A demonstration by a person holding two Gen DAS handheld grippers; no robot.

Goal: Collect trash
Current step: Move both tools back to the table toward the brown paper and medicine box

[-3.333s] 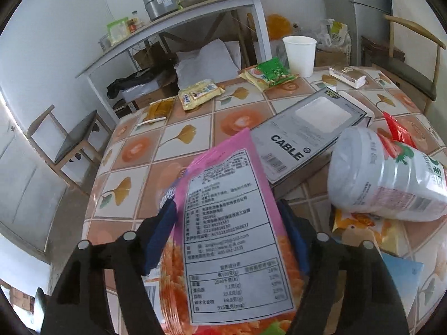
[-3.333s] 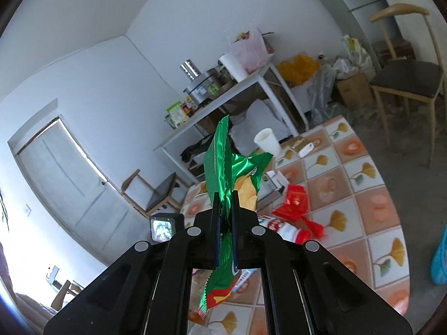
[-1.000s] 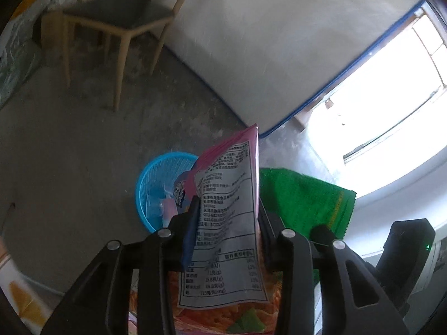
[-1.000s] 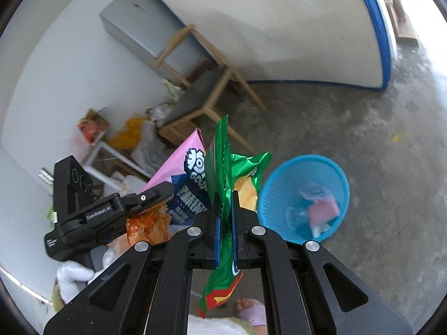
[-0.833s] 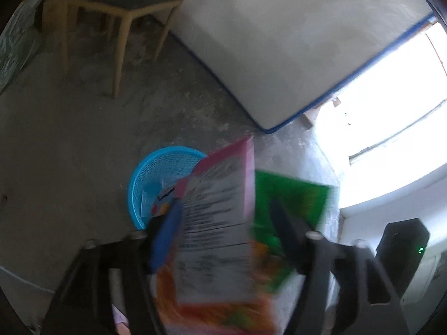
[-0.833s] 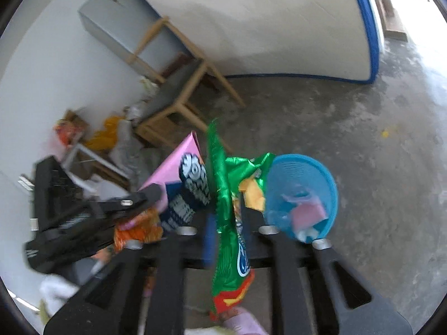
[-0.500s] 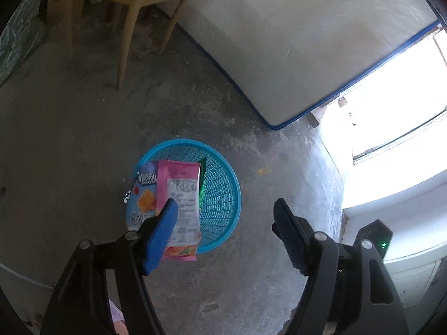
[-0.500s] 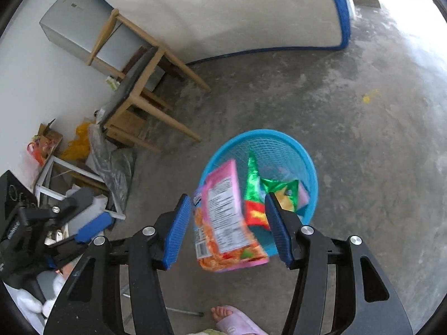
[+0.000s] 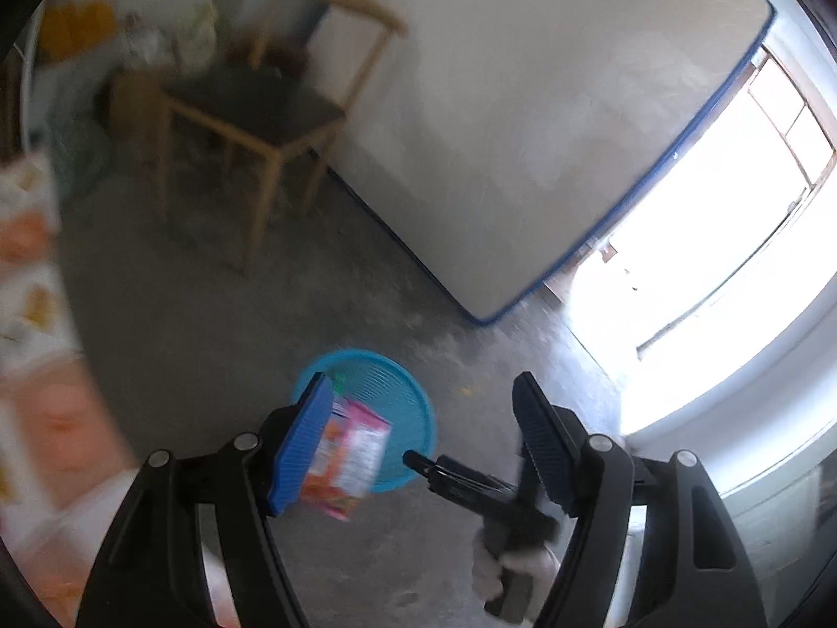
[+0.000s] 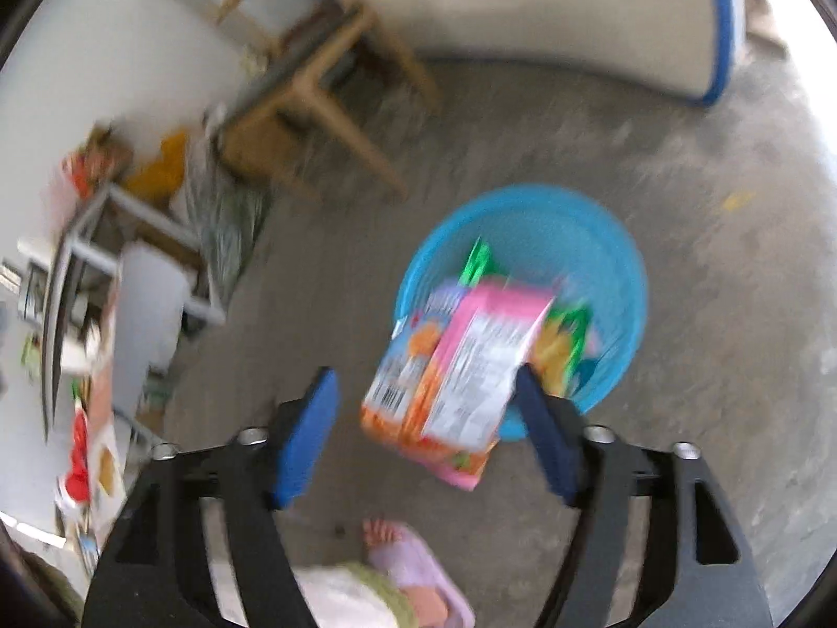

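Observation:
The blue mesh basket (image 10: 617,240) stands on the concrete floor, with a green snack bag (image 10: 567,329) inside it. A pink and orange snack bag (image 10: 471,366) lies over the basket's near rim, partly sticking out. My right gripper (image 10: 425,374) hangs above that rim. Its jaws are opening, and the pads touch nothing. In the left wrist view the basket (image 9: 413,392) and the pink bag (image 9: 350,455) sit low in the middle. My left gripper (image 9: 421,382) is open and empty, farther back and higher. The right gripper (image 9: 418,463) reaches in from the lower right, held by a gloved hand.
A wooden chair (image 9: 261,104) stands behind the basket. A white board with a blue edge (image 9: 523,131) leans on the wall. The tiled table's edge (image 9: 31,366) is at the left. A foot in a purple slipper (image 10: 408,544) is near the basket. Shelves with clutter (image 10: 131,261) stand at the left.
Both grippers opened and let go of their bags. The green bag dropped into the basket and the pink bag onto its rim. The left gripper pulled up and back; the right sank lower.

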